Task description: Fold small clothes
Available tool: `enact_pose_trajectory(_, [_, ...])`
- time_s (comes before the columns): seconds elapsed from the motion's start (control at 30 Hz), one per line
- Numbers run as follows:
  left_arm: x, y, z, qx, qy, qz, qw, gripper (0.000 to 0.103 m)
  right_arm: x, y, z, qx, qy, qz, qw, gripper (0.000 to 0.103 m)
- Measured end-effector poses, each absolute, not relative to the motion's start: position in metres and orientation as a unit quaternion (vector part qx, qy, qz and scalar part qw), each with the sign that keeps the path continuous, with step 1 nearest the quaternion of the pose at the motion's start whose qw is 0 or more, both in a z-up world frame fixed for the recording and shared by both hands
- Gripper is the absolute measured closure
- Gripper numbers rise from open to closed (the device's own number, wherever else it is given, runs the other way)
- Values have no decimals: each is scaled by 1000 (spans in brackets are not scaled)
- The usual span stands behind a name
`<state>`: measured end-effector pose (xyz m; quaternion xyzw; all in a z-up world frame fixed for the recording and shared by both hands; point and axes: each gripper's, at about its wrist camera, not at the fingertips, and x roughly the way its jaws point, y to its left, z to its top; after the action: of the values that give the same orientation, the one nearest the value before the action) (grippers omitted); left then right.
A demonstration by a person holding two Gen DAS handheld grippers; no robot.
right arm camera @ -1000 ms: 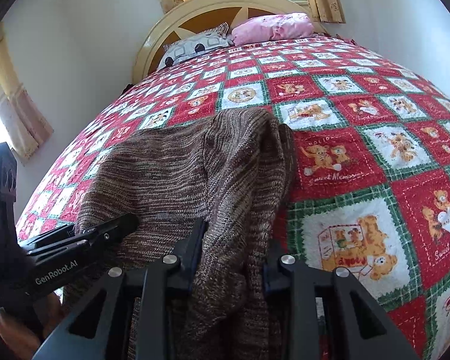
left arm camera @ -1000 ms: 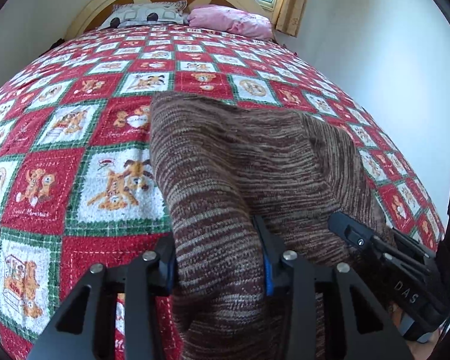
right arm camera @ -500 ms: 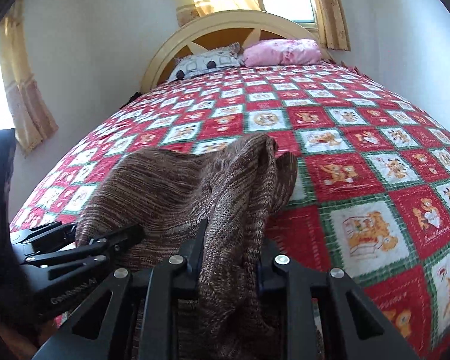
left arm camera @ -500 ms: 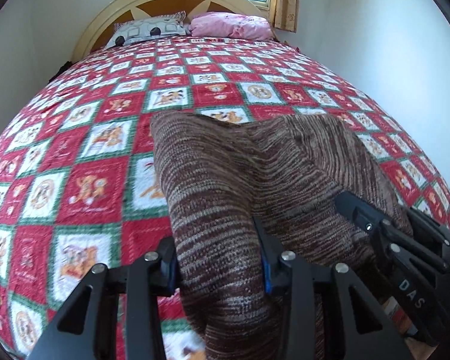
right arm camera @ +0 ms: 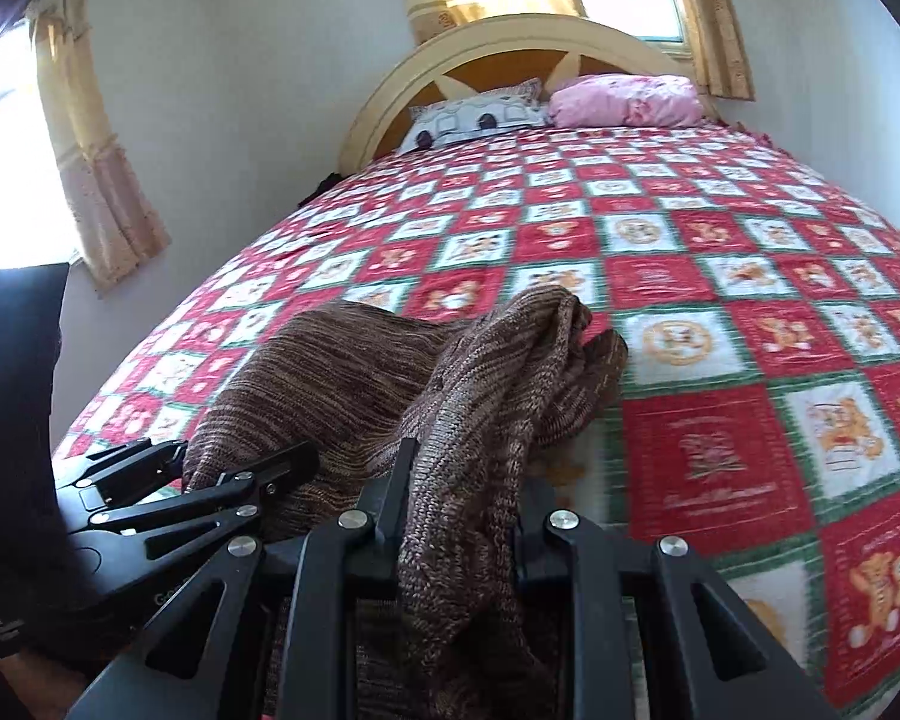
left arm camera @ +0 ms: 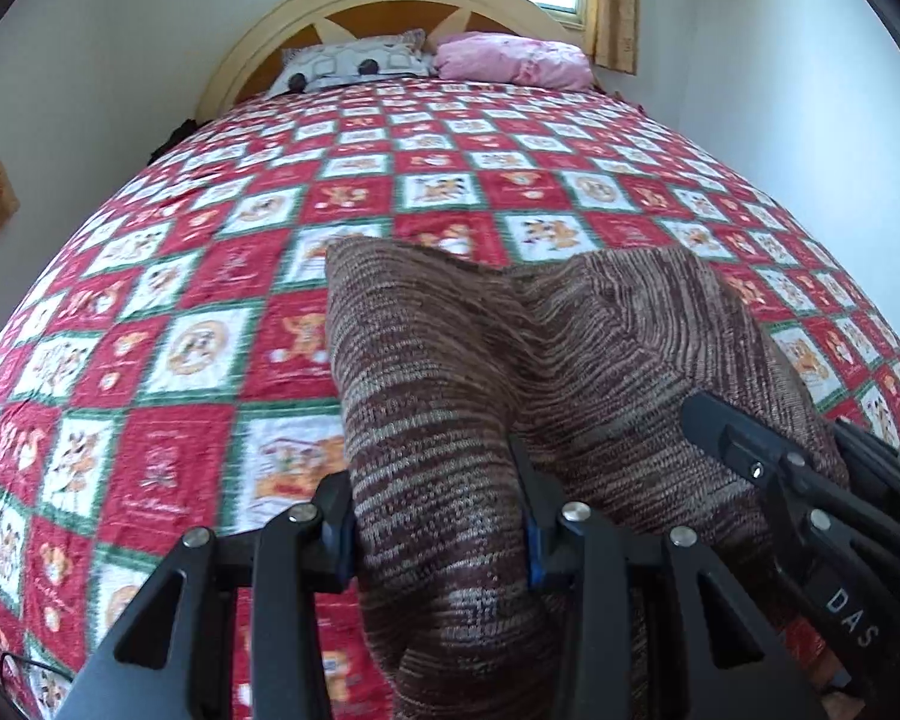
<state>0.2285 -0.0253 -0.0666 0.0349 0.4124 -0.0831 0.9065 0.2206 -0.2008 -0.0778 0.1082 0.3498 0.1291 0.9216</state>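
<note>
A brown striped knit garment [left arm camera: 558, 360] lies bunched on the near end of the bed, lifted at its near edge. My left gripper [left arm camera: 435, 510] is shut on a thick fold of it at the left side. The right gripper [right arm camera: 459, 510] pinches another fold of the same brown knit garment [right arm camera: 354, 384] at its right side. Each gripper shows in the other's view: the right gripper [left arm camera: 810, 480] at the lower right, the left gripper [right arm camera: 168, 480] at the lower left. The cloth hangs between the two grips and its far part rests on the quilt.
The bed wears a red, white and green checked quilt [left arm camera: 270, 276] with bear pictures. A patterned pillow [left arm camera: 354, 63] and a pink pillow [left arm camera: 510, 57] lie against the yellow headboard [right arm camera: 510, 36]. White walls close in on both sides; curtained windows stand behind and to the left.
Both grippers have drawn back toward the foot of the bed and risen, pulling the garment with them. More quilt now shows beyond the cloth, and the headboard and windows have come into view.
</note>
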Motion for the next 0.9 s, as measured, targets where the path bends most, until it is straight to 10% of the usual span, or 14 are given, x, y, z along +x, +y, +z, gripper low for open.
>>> enact_pose_trajectory(0.9, [262,135,-62,20,383,70,921,62,291,-30,-74,86,323,265,904,78])
